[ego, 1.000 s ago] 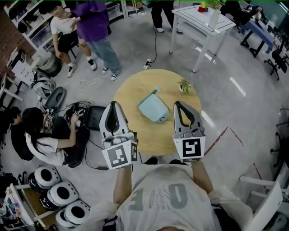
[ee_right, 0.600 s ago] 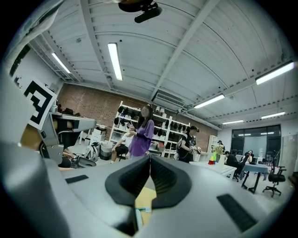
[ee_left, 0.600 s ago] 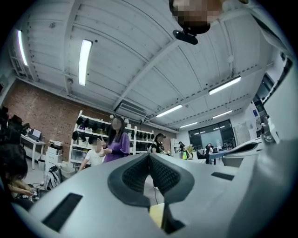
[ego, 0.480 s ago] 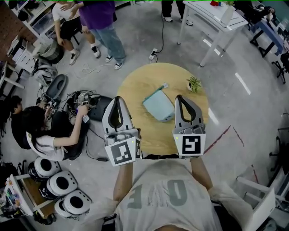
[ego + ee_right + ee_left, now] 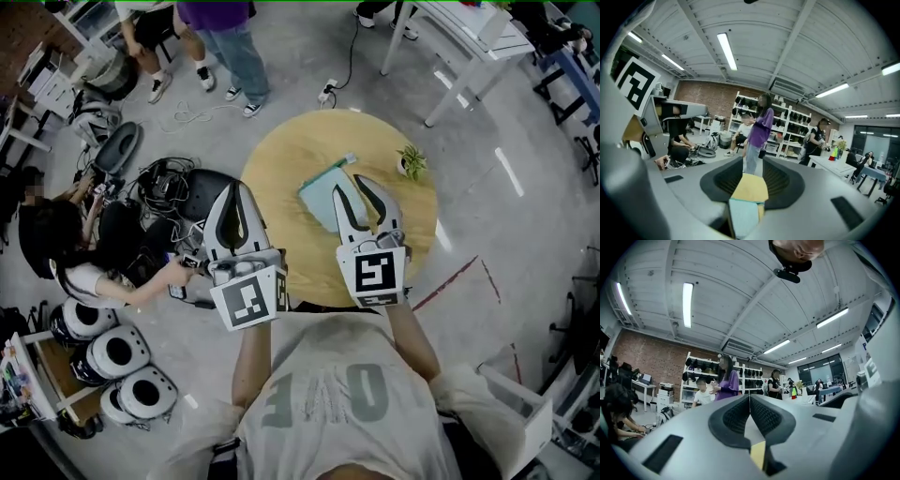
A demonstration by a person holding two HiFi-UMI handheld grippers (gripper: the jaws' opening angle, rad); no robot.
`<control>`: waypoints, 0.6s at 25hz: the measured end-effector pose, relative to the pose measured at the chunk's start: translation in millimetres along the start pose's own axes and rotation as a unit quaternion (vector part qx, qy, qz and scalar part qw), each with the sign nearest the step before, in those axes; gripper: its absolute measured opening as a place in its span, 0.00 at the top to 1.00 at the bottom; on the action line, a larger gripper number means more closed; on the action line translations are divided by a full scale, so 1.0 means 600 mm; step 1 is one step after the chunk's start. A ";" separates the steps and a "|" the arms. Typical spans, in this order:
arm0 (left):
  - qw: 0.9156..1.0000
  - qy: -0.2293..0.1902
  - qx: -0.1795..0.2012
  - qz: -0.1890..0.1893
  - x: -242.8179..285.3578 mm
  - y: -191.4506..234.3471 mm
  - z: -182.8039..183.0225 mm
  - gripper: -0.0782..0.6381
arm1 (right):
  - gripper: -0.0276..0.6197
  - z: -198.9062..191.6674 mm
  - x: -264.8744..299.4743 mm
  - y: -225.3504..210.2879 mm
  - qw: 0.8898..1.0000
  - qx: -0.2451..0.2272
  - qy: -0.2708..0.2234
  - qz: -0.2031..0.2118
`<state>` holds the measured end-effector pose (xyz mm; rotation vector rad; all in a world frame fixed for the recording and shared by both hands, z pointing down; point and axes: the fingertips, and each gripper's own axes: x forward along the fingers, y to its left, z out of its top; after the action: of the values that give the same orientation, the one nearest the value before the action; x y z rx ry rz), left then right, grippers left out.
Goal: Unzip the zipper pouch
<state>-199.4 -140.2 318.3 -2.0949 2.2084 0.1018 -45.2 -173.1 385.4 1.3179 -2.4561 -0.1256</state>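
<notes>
Hard-to-see stuff first. The right gripper (image 5: 356, 185) hangs over the right part of the pouch (image 5: 320, 192), so we only get the pouch's left side and top corner. We honestly can't make out the zipper or its pull. The hands behind the marker cubes are hidden too. Beyond the far side of the round table (image 5: 300, 145), the standing people (image 5: 230, 56) are cut off by the top edge, so it's just legs and shoes. The white desk (image 5: 469, 37) off the table's far right is cropped as well.

Now the count:
- One pale blue pouch, lying flat near the middle of the table.
- One small potted plant (image 5: 411, 162) near the table's right rim.
- Two grippers.
- One seated person (image 5: 56, 267) on the floor left of the table.
- Three white round shells (image 5: 114, 352) further off to the table's near left.

The right gripper's tongs have just been opening. They're spread now, with the pouch showing in the gap, and the pads aren't pressing on it. The left gripper (image 5: 236, 187) sits at the table's left edge with its tongs pressed together on nothing.
</notes>
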 end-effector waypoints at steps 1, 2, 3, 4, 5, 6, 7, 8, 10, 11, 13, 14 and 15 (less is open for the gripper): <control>1.000 0.004 0.000 0.005 -0.001 0.006 -0.006 0.85 | 0.75 -0.006 0.015 0.013 1.000 -0.004 0.010 0.015; 1.000 0.008 0.000 0.011 -0.003 0.014 -0.012 0.85 | 0.72 -0.012 0.032 0.027 0.999 -0.010 0.020 0.028; 1.000 0.012 0.000 0.017 -0.005 0.023 -0.019 0.85 | 0.72 -0.019 0.050 0.041 0.999 -0.020 0.031 0.038; 1.000 0.017 -0.001 0.024 -0.007 0.034 -0.026 0.85 | 0.70 -0.029 0.069 0.056 0.997 -0.034 0.045 0.048; 0.999 0.024 -0.002 0.032 -0.009 0.044 -0.034 0.85 | 0.69 -0.043 0.089 0.072 0.995 -0.047 0.062 0.058; 0.999 0.030 -0.003 0.039 -0.012 0.055 -0.043 0.85 | 0.68 -0.062 0.108 0.087 0.993 -0.058 0.082 0.067; 0.998 0.036 -0.005 0.045 -0.015 0.064 -0.051 0.85 | 0.68 -0.085 0.126 0.101 0.990 -0.069 0.103 0.075; 0.998 0.042 -0.005 0.052 -0.018 0.074 -0.058 0.85 | 0.68 -0.108 0.141 0.115 0.986 -0.079 0.123 0.081; 0.997 0.050 -0.005 0.065 -0.023 0.093 -0.071 0.85 | 0.68 -0.155 0.168 0.136 0.978 -0.097 0.160 0.088; 0.996 0.053 -0.005 0.073 -0.025 0.103 -0.076 0.85 | 0.68 -0.178 0.181 0.146 0.974 -0.103 0.178 0.091; 0.994 0.058 -0.004 0.087 -0.029 0.124 -0.086 0.85 | 0.68 -0.219 0.204 0.161 0.966 -0.112 0.211 0.097; 0.994 0.061 -0.003 0.094 -0.031 0.136 -0.090 0.85 | 0.68 -0.239 0.215 0.167 0.962 -0.117 0.226 0.100; 0.993 0.064 -0.002 0.101 -0.034 0.147 -0.093 0.85 | 0.68 -0.257 0.224 0.173 0.957 -0.122 0.242 0.102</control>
<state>-287.9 -121.8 374.8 -1.9235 2.4919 -0.0137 -142.2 -212.1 589.6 0.8612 -2.0611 -0.0442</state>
